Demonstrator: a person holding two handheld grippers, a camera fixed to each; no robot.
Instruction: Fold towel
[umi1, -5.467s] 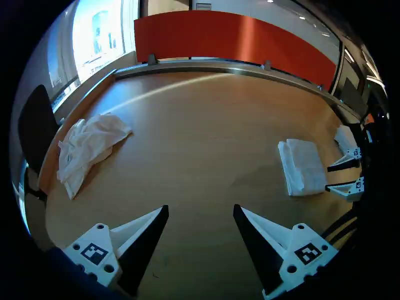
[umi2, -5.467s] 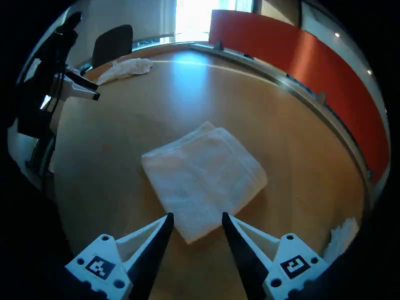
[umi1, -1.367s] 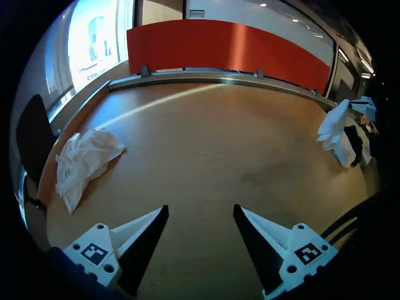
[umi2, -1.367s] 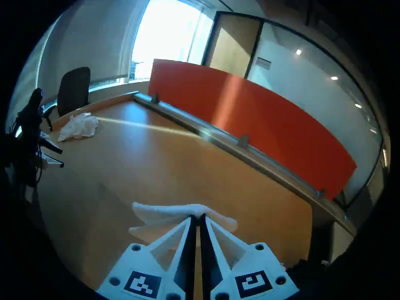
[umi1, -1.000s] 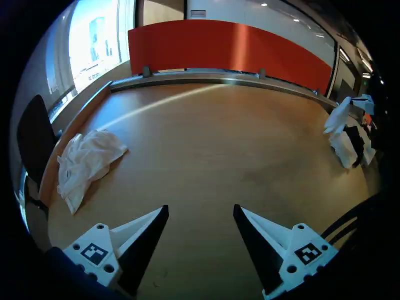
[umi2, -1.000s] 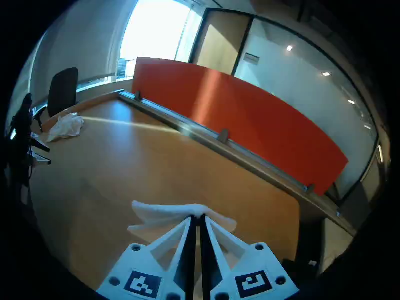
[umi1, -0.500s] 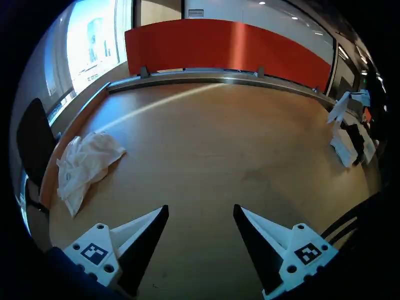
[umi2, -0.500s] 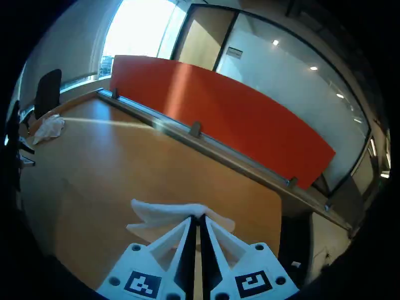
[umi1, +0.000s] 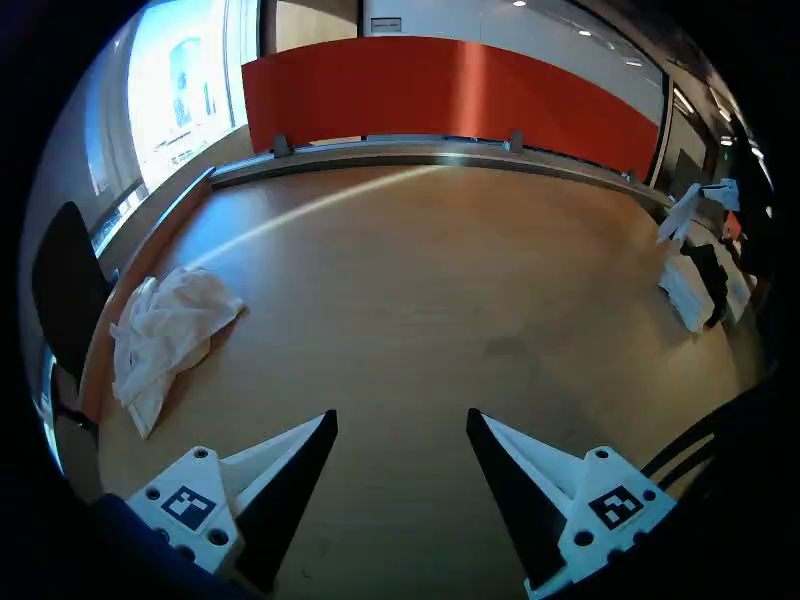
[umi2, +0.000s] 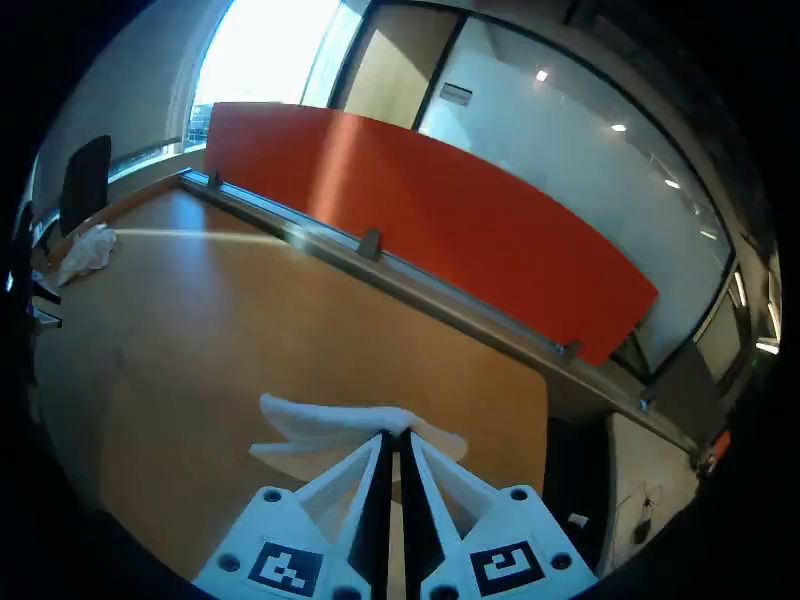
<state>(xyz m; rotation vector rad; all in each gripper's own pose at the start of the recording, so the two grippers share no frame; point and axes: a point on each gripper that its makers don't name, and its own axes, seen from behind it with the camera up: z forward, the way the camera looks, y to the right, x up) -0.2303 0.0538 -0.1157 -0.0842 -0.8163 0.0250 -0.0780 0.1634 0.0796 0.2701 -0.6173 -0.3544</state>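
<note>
My right gripper is shut on a folded white towel, held in the air above the right end of the wooden table. The towel's edges fan out to both sides of the fingertips. In the left gripper view that held towel shows small at the far right, above another white cloth at the table's edge. My left gripper stands open over the near side of the table, with nothing between its fingers. A crumpled white towel lies at the table's left edge, and it shows far off as the crumpled towel in the right gripper view.
An orange partition with a metal rail runs along the table's far side. A black chair stands past the left edge. A glass wall and floor lie beyond the table's right end.
My right gripper closed on the folded towel, lifted it off the table and has been swinging it toward the table's right end. My left gripper has stayed open and nearly still.
</note>
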